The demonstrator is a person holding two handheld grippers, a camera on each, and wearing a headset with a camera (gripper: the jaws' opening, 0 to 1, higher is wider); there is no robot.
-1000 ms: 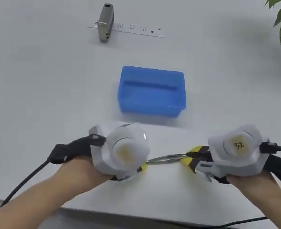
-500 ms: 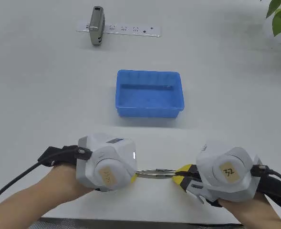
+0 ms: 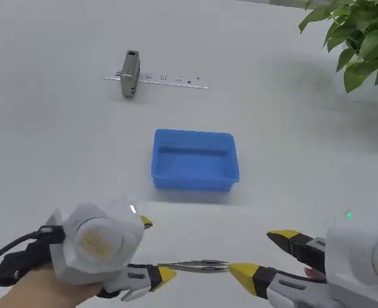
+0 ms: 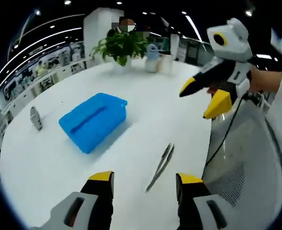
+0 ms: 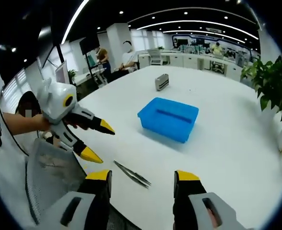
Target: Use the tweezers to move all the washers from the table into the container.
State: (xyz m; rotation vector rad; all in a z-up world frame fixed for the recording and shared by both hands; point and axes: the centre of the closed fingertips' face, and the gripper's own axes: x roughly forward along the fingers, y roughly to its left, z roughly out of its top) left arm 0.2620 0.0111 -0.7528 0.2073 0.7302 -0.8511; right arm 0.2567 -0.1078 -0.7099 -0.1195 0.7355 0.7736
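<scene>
**A:** Starting at the lower left of the frame, what is the left tool point(image 3: 155, 248) doing?

**B:** It is standing wide open and gripping nothing. Its lower yellow tip is sitting just beside the left end of the tweezers point(image 3: 192, 265).

**A:** And how are the tweezers lying?

**B:** They are lying flat on the desk point(image 3: 60, 141) at the bottom centre. Their long axis is running left to right across the frame, so each end is pointing at one tool. In both gripper views they are lying ahead of the jaws and slanting across the gap between them.

**A:** Which end is the pointed one?

**B:** I am not managing to tell; the metal is too thin and blurred in the head view.

**A:** And at the lower right?

**B:** The right tool point(image 3: 260, 252) is also gaping open with nothing in it. Its lower tip is sitting just beside the right end of the tweezers. Neither side is looking clearly nearer. I am judging that either one could close on them by coming in across the long axis.

**A:** Where is everything going?

**B:** The blue container point(image 3: 192, 179) is sitting at the centre of the frame, above the tweezers and well apart from them. I am not making out any washers on the desk or in the container.
</scene>
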